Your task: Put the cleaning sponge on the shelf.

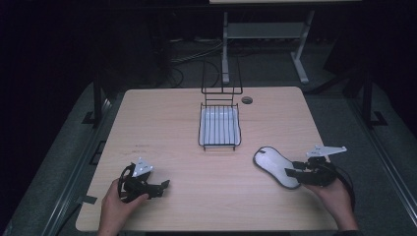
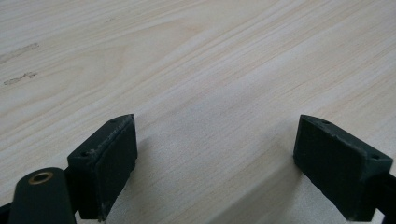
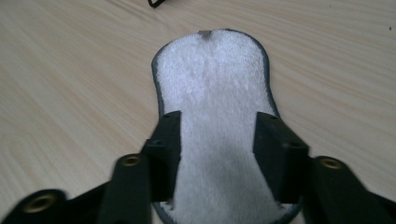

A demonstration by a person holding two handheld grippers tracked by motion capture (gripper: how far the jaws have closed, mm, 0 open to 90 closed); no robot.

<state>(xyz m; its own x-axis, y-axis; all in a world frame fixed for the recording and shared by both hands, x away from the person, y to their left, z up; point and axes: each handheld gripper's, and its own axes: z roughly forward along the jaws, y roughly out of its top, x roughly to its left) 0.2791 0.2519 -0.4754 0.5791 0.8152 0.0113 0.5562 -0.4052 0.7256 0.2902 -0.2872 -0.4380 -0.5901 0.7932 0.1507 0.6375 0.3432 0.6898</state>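
A white fleecy insole-shaped pad (image 1: 272,164) with a dark grey rim lies flat on the wooden table (image 1: 162,128), right of centre near the front. My right gripper (image 1: 291,170) is open over its near end. In the right gripper view the two black jaws of my right gripper (image 3: 218,140) stand on either side of the narrow waist of the pad (image 3: 215,74), with its fleece showing between them. My left gripper (image 1: 164,186) rests low at the front left and is open. Bare wood shows between the jaws of the left gripper (image 2: 215,163).
A black wire basket (image 1: 200,133) with a white ribbed liner stands at the table's middle back, and an upright wire frame (image 1: 221,81) rises behind it. A round cable hole (image 1: 247,100) lies to its right. A corner of black wire (image 3: 156,3) shows beyond the pad.
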